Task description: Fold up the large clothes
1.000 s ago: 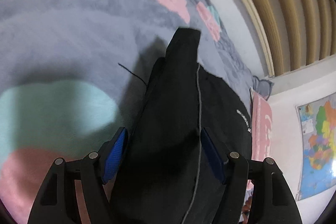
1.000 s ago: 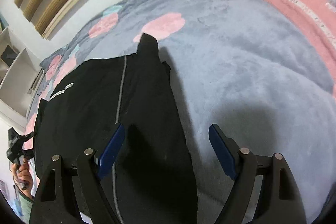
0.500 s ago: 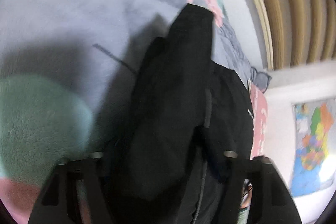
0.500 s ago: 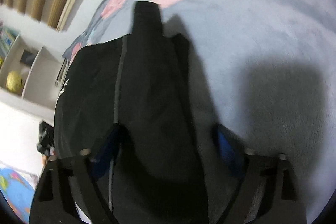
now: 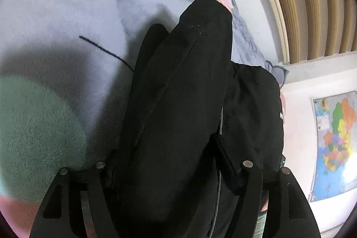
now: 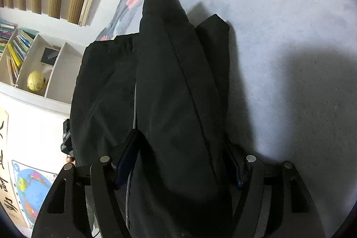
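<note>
A large black garment with a thin grey seam lies partly on a grey fleece bed cover and hangs lifted in both views. My left gripper is shut on a thick fold of it, which rises between the fingers. My right gripper is shut on another fold of the same black garment. The blue pads are mostly buried in cloth. A loose black thread trails off the garment's left side.
The bed cover has pink and teal patches. A slatted wooden headboard and a wall map lie to the right. In the right wrist view a white bookshelf with a golden ball stands at left.
Both grippers moved in over the garment's edge and closed on it. The cloth now bunches up thicker between the fingers and is lifted off the cover.
</note>
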